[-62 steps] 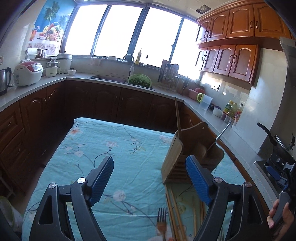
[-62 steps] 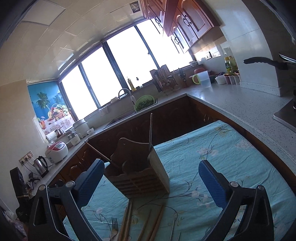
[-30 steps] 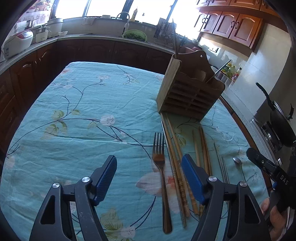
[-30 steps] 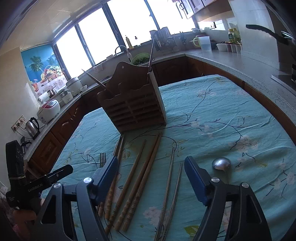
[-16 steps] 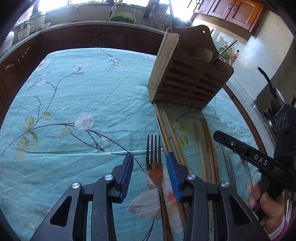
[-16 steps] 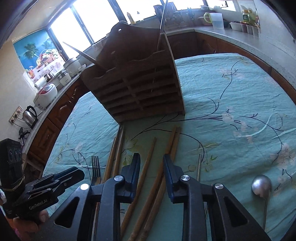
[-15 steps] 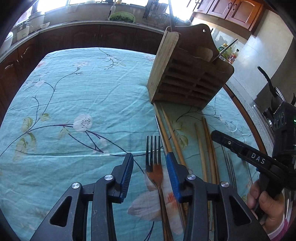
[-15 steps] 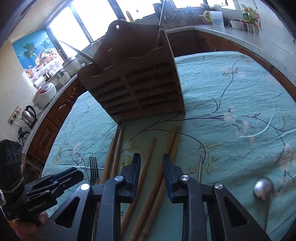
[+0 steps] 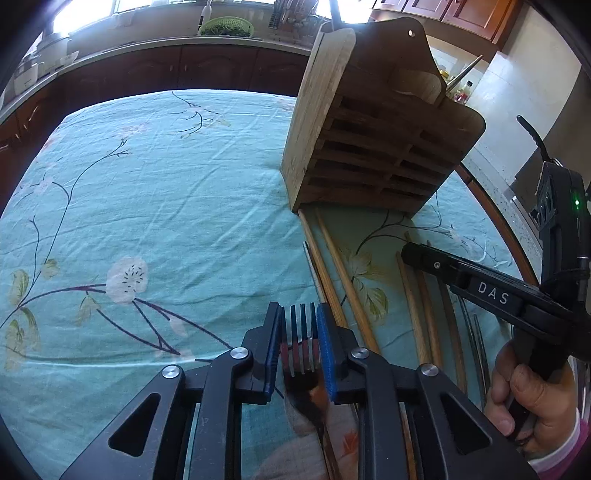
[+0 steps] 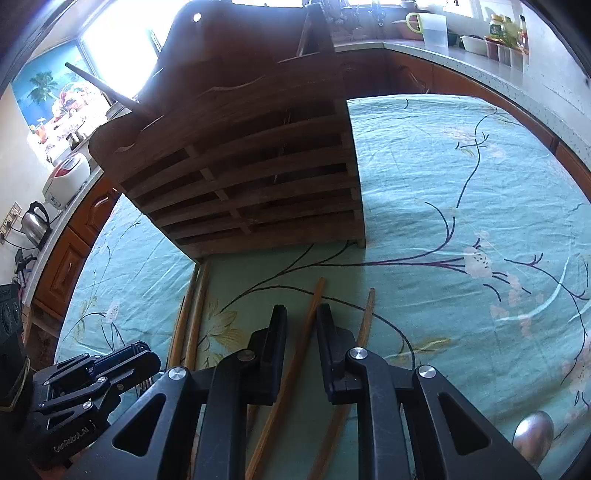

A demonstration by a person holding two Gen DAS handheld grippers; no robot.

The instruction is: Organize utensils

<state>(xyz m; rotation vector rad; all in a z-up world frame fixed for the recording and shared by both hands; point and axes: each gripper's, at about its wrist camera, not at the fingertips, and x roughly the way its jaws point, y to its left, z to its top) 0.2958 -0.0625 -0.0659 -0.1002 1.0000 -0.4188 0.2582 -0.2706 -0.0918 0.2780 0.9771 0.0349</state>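
Observation:
A wooden slatted utensil holder [image 9: 373, 147] stands on the teal floral tablecloth [image 9: 147, 206]; it also shows in the right wrist view [image 10: 251, 177]. My left gripper [image 9: 299, 325] is shut on a fork [image 9: 300, 347], its pads against the tines. Several wooden chopsticks [image 9: 332, 266] lie beside it. My right gripper [image 10: 301, 325] is nearly closed around one wooden chopstick [image 10: 295, 354] lying on the cloth; a small gap shows on each side of it. Another chopstick [image 10: 364, 325] lies just to its right. The left gripper [image 10: 110, 369] shows at the lower left of the right wrist view.
A metal spoon [image 10: 533, 432] lies on the cloth at the lower right. Two sticks [image 10: 99, 85] poke out of the holder's top. Kitchen counters [image 10: 480, 70] with jars, a jug [image 10: 432, 26], a kettle [image 10: 35, 221] and a rice cooker [image 10: 66, 177] ring the table.
Both grippers dropped from looking across the kitchen down to the table. The left closed from wide open onto the fork's tines. The right narrowed around a chopstick and moved closer to the holder.

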